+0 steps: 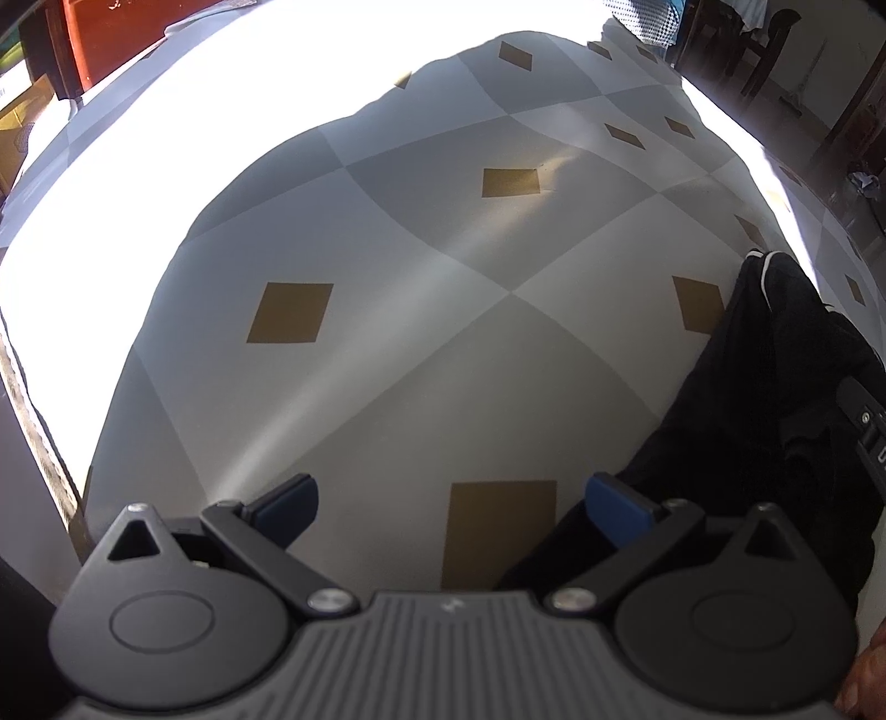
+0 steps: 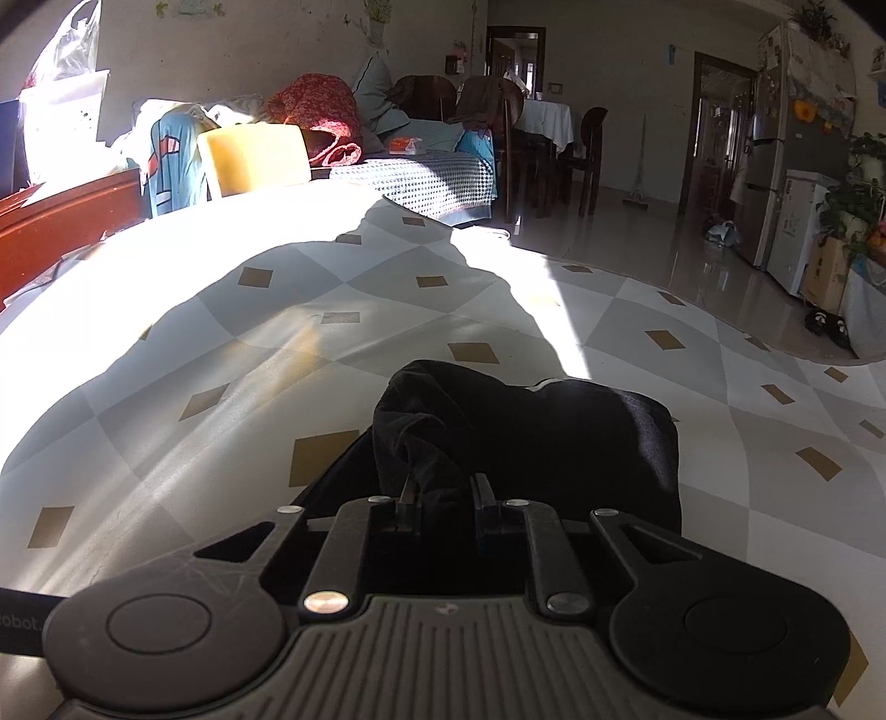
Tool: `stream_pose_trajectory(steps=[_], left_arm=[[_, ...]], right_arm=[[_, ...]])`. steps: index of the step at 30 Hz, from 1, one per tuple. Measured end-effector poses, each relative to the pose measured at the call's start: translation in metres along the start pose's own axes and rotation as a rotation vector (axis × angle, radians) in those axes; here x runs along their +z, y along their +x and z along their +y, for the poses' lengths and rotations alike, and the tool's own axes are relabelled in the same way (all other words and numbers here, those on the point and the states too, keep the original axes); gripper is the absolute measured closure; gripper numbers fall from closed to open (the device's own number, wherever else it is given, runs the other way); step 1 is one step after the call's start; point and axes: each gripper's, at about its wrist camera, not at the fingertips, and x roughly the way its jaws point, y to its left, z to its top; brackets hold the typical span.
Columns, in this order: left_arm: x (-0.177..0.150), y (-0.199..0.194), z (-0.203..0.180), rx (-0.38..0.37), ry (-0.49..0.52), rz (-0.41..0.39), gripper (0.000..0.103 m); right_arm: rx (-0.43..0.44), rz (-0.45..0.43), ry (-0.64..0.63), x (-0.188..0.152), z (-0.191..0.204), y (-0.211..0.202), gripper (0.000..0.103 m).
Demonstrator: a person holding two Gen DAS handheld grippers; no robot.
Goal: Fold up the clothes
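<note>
A black garment (image 2: 542, 432) lies bunched on the table's grey-and-white checked cloth (image 2: 221, 354) with tan diamonds. My right gripper (image 2: 443, 493) is shut on a raised fold of the black garment, the cloth pinched between its narrow jaws. In the left wrist view the same black garment (image 1: 775, 399) stretches along the right side, with a thin white trim at its far end. My left gripper (image 1: 451, 495) hovers open over the tablecloth (image 1: 387, 310), its right blue pad (image 1: 614, 507) at the garment's edge, nothing between the fingers.
Strong sunlight washes out the far and left parts of the tablecloth. A red-brown wooden piece (image 1: 105, 33) stands at the table's far left. Beyond the table are a cluttered sofa (image 2: 332, 133), dining chairs (image 2: 587, 149), and a fridge (image 2: 775, 166) across a shiny floor.
</note>
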Motion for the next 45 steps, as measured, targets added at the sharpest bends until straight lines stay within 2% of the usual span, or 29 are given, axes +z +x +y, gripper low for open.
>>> stream_pose_trajectory(steps=[2,5,7,11,16,18,20,23,25,27,31,38,41,45], left_arm=[[0.000,0.000,0.000,-0.001,0.000,0.001,0.000],[-0.001,0.002,0.000,-0.002,0.002,0.007,0.000],[-0.002,0.003,-0.001,-0.003,0.003,0.012,0.000],[-0.002,0.003,-0.002,-0.003,0.006,0.015,0.000],[-0.001,0.003,0.000,0.001,0.003,0.022,0.000],[0.000,0.003,0.002,0.007,-0.005,0.020,0.000],[0.002,0.004,0.004,0.025,-0.011,0.014,0.000],[0.003,0.006,0.007,0.029,-0.024,0.019,0.000],[0.003,0.006,0.008,0.034,-0.028,0.019,0.000],[0.003,0.006,0.008,0.036,-0.029,0.018,0.000],[0.004,0.006,0.007,0.032,-0.030,0.023,0.000],[0.004,0.006,0.007,0.029,-0.031,0.024,0.000],[0.004,0.008,0.008,0.030,-0.032,0.029,0.000],[0.004,0.008,0.006,0.030,-0.027,0.029,0.000]], right_arm=[[-0.097,-0.060,0.005,0.007,-0.006,-0.010,0.090],[-0.305,-0.183,0.016,0.016,-0.016,-0.028,0.090],[-0.375,-0.229,0.037,0.020,-0.021,-0.034,0.090],[-0.257,-0.222,-0.094,0.015,0.006,-0.020,0.090],[0.062,-0.148,-0.227,0.003,0.050,0.001,0.089],[0.169,-0.103,-0.252,-0.001,0.061,0.006,0.083],[0.219,-0.079,-0.262,-0.004,0.064,0.009,0.074],[0.241,-0.076,-0.235,-0.005,0.060,0.009,0.067],[0.216,-0.073,-0.178,-0.001,0.053,0.005,0.066],[0.154,-0.085,-0.144,0.004,0.045,-0.002,0.065],[0.059,-0.093,-0.197,0.005,0.041,-0.011,0.063],[0.037,-0.056,-0.254,-0.005,0.043,-0.007,0.062],[-0.013,-0.030,-0.309,-0.013,0.045,0.000,0.062],[-0.005,0.010,-0.276,-0.018,0.037,0.006,0.063]])
